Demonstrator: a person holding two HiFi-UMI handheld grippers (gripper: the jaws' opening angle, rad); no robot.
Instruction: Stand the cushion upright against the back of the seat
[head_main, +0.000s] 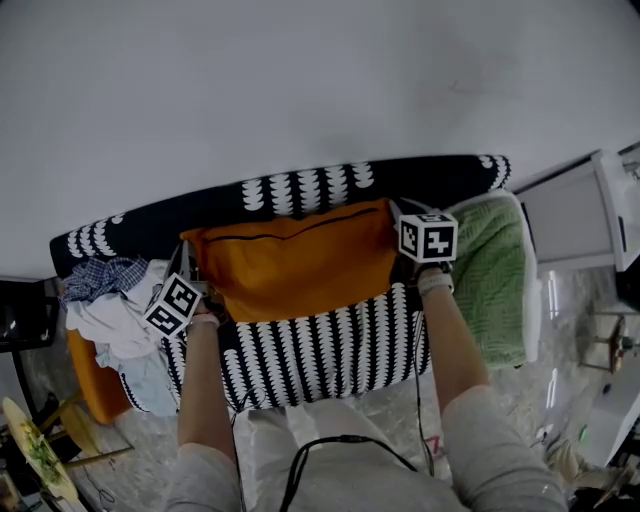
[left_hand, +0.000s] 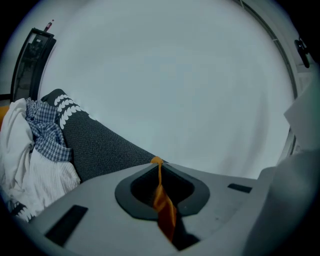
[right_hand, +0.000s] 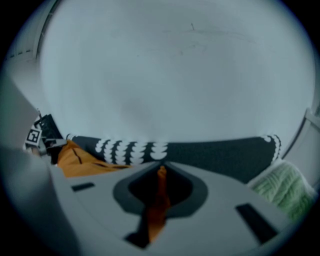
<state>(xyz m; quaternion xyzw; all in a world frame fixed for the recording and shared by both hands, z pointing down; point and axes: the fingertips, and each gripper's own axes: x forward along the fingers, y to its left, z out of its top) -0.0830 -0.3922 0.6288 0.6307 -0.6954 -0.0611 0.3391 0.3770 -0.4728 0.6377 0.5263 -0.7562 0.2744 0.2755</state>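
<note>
The cushion (head_main: 290, 262) lies with its long axis across the sofa, over the seat (head_main: 320, 345) and just before the back (head_main: 420, 180). The left gripper (head_main: 197, 287) is clamped on its left edge and the right gripper (head_main: 397, 243) on its right edge, each pinching orange fabric, so neither is nearer. Clothes (head_main: 110, 310) crowd the left end and a green blanket (head_main: 490, 275) the right; nothing seems to stand between cushion and back

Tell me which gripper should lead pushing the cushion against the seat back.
Right, probably: right gripper and left gripper both pinch the cushion, but right sits nearer the seat back.
</note>
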